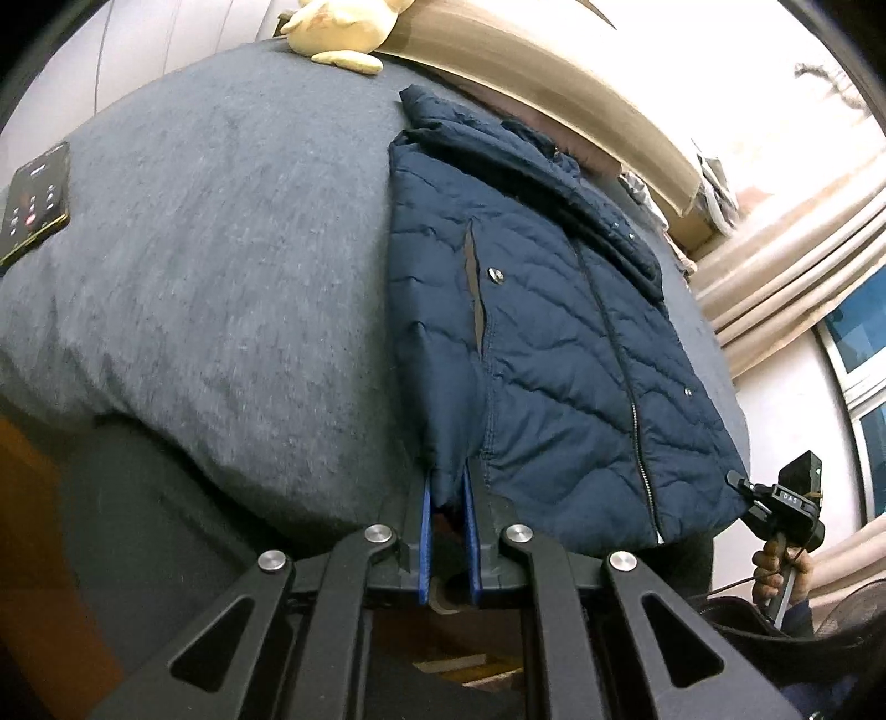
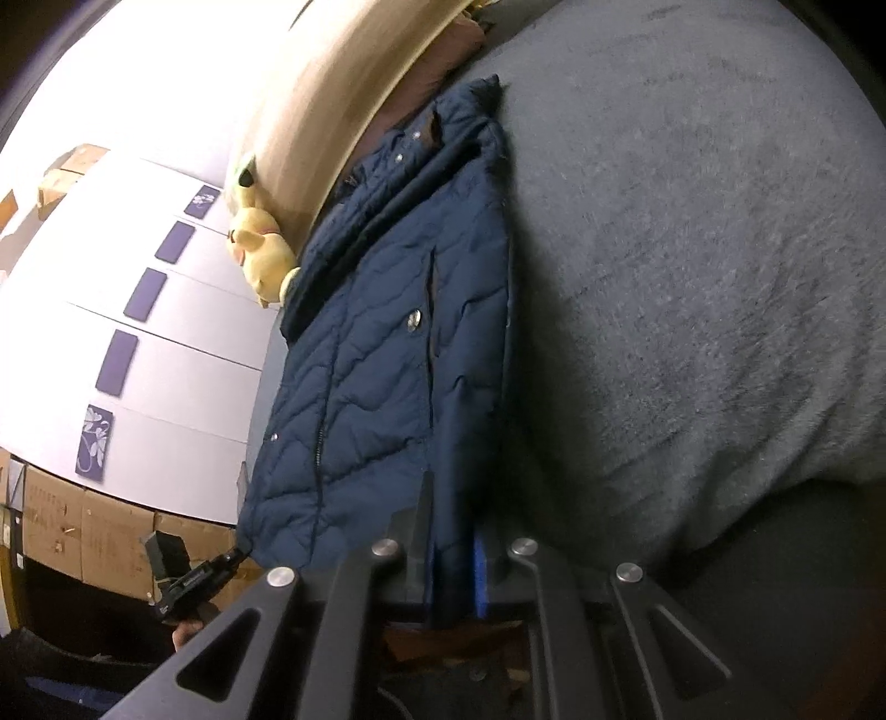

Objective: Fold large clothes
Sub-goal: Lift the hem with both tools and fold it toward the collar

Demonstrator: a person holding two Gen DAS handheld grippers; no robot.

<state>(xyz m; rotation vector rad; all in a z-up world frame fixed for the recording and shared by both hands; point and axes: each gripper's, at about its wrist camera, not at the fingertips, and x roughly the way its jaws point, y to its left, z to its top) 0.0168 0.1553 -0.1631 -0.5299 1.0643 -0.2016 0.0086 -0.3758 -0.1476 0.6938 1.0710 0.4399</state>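
Observation:
A navy quilted jacket (image 1: 542, 310) lies on a grey bed cover (image 1: 221, 266), its hem at the near edge of the bed and its collar toward the headboard. My left gripper (image 1: 447, 482) is shut on the jacket's hem at its left corner. The right gripper (image 1: 739, 483) shows in the left wrist view pinching the hem's right corner. In the right wrist view the jacket (image 2: 387, 354) hangs from my right gripper (image 2: 451, 531), which is shut on the hem. The left gripper (image 2: 241, 554) shows there gripping the opposite corner.
A yellow plush toy (image 1: 338, 27) sits by the wooden headboard (image 1: 554, 72). A black phone (image 1: 36, 199) lies at the bed's left edge. Curtains and a window (image 1: 853, 343) are at the right. White wardrobe doors (image 2: 138, 332) and cardboard boxes (image 2: 88, 531) show in the right wrist view.

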